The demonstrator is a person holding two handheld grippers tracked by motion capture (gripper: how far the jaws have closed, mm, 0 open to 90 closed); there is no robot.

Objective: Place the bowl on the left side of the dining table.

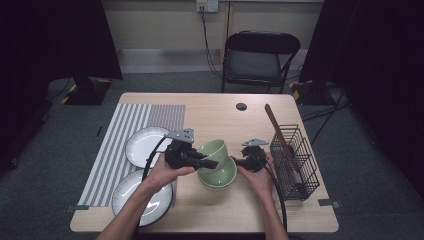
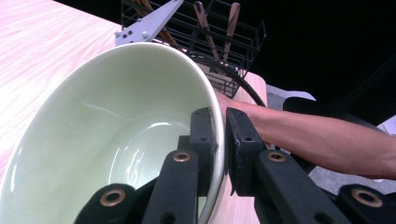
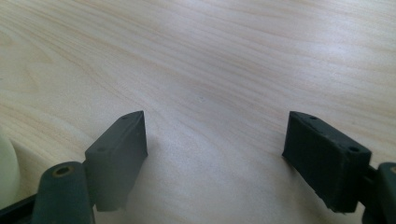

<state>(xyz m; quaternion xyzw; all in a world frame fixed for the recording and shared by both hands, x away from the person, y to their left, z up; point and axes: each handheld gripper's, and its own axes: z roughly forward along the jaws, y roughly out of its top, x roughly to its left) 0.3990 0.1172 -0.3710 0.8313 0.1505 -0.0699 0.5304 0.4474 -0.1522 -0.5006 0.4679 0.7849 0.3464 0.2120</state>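
My left tool (image 2: 218, 140) pinches the thin rim of a glossy pale-green bowl (image 2: 116, 135), one jaw inside, one outside; its own view shows that grip plainly. From above, that bowl (image 1: 212, 150) tilts over a second green bowl (image 1: 220, 175) on the pale wooden surface (image 1: 220, 112). My right tool (image 3: 215, 154) is spread wide over bare woodgrain, just beside the lower bowl.

**Bright table, dark surroundings**

Overhead light falls evenly on the wooden table (image 1: 210, 107), while the room's edges sink into near black. The high view is soft and low in detail. The green bowl (image 2: 116, 135) shows pale glare streaks inside. The right gripper's pads (image 3: 122, 156) cast faint, diffuse shadows and look slightly blurred.
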